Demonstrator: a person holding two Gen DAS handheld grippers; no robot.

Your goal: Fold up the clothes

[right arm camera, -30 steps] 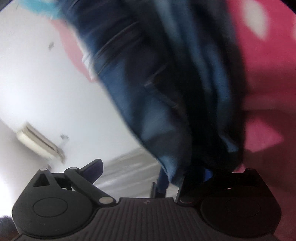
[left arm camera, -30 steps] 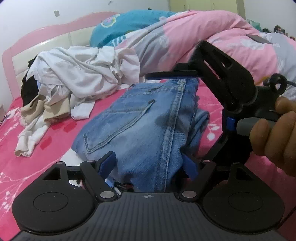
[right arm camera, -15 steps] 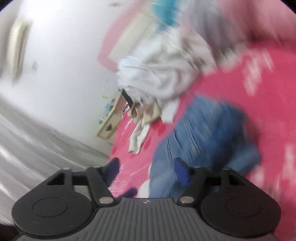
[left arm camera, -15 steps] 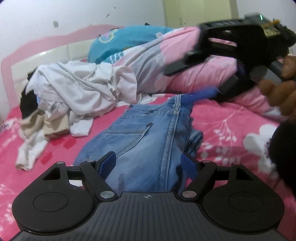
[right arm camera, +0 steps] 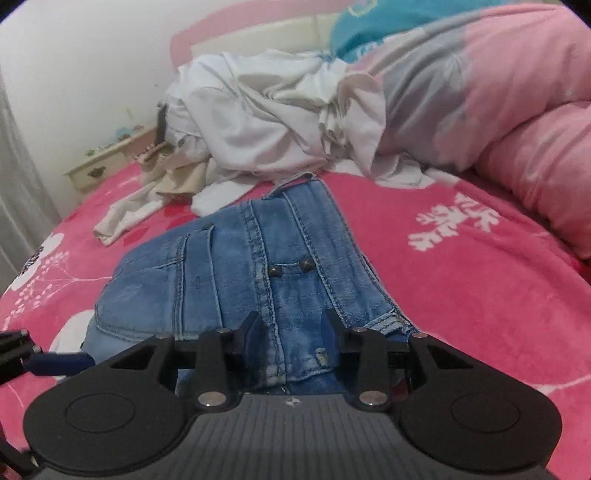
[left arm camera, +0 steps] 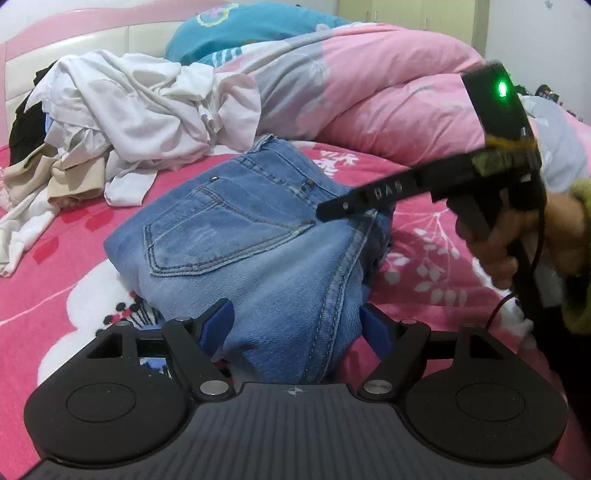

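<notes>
Faded blue denim jeans (left arm camera: 258, 236), thickly stitched with dull metal rivets, are lying on a plush pink floral bedspread (left arm camera: 424, 258). Behind, rumpled white cotton clothes (left arm camera: 147, 107) and a soft pink quilt (left arm camera: 388, 92) are piling up; both matt black plastic grippers are showing ribbed housings.

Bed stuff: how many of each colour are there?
Blue: 1, the jeans
White: 1, the heap of clothes
Beige: 1, a garment by the heap
Black: 1, a garment behind the heap
Pink: 1, the duvet
Teal: 1, the pillow
Total: 6
</notes>
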